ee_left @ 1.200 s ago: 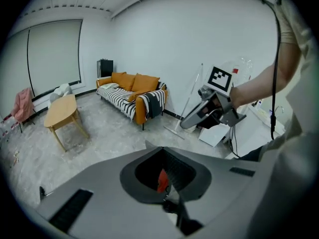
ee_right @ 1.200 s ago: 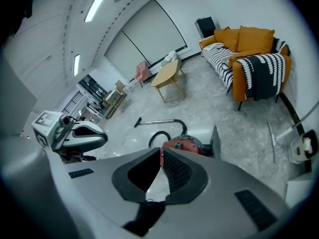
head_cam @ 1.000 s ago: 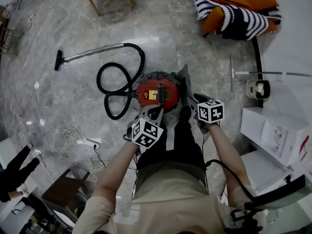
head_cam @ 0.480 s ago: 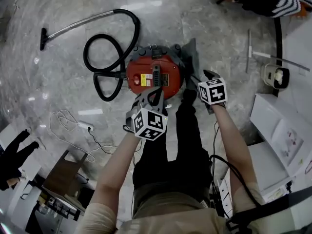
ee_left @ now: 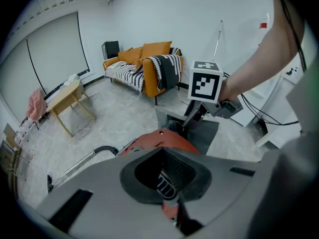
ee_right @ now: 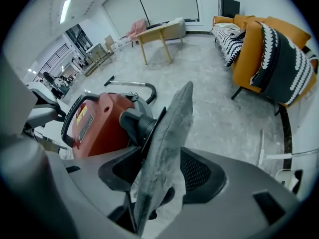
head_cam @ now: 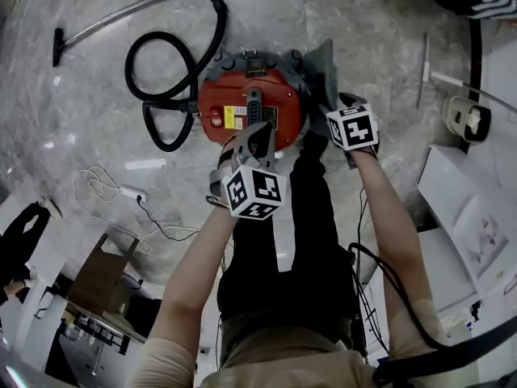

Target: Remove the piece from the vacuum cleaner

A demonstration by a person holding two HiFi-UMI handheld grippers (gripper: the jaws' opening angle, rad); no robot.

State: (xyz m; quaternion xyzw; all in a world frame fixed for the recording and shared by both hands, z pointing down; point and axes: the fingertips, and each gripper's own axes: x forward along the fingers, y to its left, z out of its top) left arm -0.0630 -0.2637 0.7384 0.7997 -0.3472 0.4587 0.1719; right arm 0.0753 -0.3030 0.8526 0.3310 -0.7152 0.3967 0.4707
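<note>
Grey marble floor (head_cam: 388, 55), orange sofa (ee_left: 149, 54), wooden table (ee_left: 67, 94), white walls (ee_left: 199, 19)

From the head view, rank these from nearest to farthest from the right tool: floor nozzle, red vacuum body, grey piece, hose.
1. Grey piece, standing between the open jaws of the right tool.
2. Red vacuum body, just to the left.
3. Hose, looped farther left of the body.
4. Floor nozzle, far upper left on the floor.
</note>
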